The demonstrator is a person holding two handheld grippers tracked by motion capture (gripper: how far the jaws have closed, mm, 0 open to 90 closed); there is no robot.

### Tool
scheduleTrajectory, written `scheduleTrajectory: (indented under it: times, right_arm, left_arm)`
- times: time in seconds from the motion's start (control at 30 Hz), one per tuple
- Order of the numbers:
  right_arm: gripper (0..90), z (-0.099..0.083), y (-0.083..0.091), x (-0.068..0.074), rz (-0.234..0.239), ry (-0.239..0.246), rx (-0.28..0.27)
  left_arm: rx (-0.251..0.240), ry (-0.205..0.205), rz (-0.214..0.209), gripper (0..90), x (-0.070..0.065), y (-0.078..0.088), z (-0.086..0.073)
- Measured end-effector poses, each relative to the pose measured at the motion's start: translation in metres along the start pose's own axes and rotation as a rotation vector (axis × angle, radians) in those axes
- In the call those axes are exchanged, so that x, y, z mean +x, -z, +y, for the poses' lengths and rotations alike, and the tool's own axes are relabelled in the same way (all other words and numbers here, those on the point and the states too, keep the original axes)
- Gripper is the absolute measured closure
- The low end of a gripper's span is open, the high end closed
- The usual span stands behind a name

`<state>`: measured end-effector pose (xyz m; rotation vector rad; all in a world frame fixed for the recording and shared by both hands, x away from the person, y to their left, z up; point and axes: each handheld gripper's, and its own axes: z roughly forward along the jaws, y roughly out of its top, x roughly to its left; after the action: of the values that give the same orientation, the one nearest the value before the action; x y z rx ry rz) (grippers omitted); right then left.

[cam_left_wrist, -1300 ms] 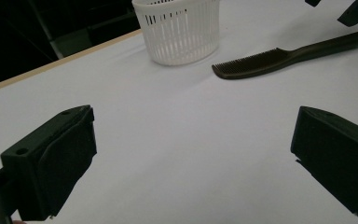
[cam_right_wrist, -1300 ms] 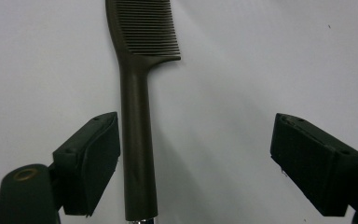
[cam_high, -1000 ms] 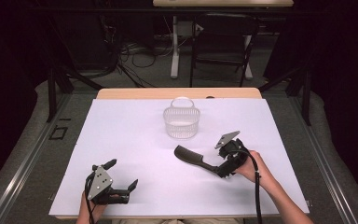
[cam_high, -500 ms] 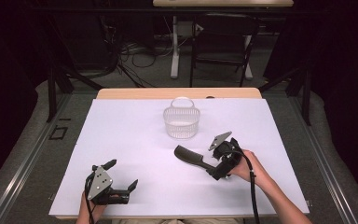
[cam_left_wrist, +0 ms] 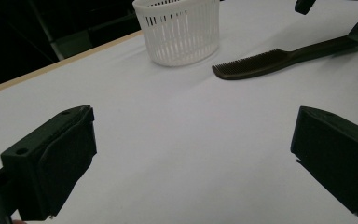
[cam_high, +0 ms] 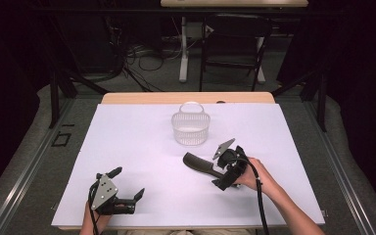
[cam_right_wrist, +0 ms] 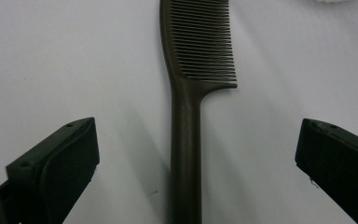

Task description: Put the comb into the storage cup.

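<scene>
The bench (cam_high: 142, 147) is covered with a plain white sheet, and a strip of pale wood shows along its far edge. Nearest the person, at the front left corner, the left gripper (cam_high: 127, 198) lies low over the sheet with its jaws spread wide and nothing between them. To the right and a little farther in, the right gripper (cam_high: 220, 169) is held in the right hand (cam_high: 254, 177). Its jaws stand spread wide, one on each side of the comb's handle, and the pads do not press on it.

The comb (cam_right_wrist: 191, 93) lies flat on the sheet, right of the middle of the bench. It is dark brown to black and of one piece, with a slim, straight handle and a row of fine, close teeth along one edge of the wider head. In the high view its long axis runs slantwise: handle end toward the right gripper, toothed head pointing left and slightly away, toward the bench's middle.

Just beyond the comb's head stands a white slotted basket (cam_high: 191, 128) with a hoop handle, upright and apart from the comb.

Past the bench the room is dark: grey floor, black frame legs, loose cables (cam_high: 142, 54) and the white foot of a stand (cam_high: 182, 49).
</scene>
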<state>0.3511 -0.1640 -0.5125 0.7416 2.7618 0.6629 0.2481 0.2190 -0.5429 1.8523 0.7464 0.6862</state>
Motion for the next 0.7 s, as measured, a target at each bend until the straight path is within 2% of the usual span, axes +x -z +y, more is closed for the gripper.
scheduleTrajectory:
  times: [0.17, 0.5, 0.7]
  right_arm:
    - [5.0, 0.003, -0.003, 0.004, 0.015, 0.019, 0.017]
    - [28.7, 0.009, -0.009, 0.005, -0.009, 0.011, 0.039]
    - [43.8, 0.013, -0.009, 0.009, -0.001, 0.006, 0.062]
  left_arm:
    - [0.001, -0.004, -0.005, 0.2, 0.000, 0.000, 0.000]
    - [0.010, 0.001, -0.010, 0.2, 0.000, -0.001, 0.000]
    - [0.010, 0.003, -0.006, 0.1, 0.000, -0.001, 0.000]
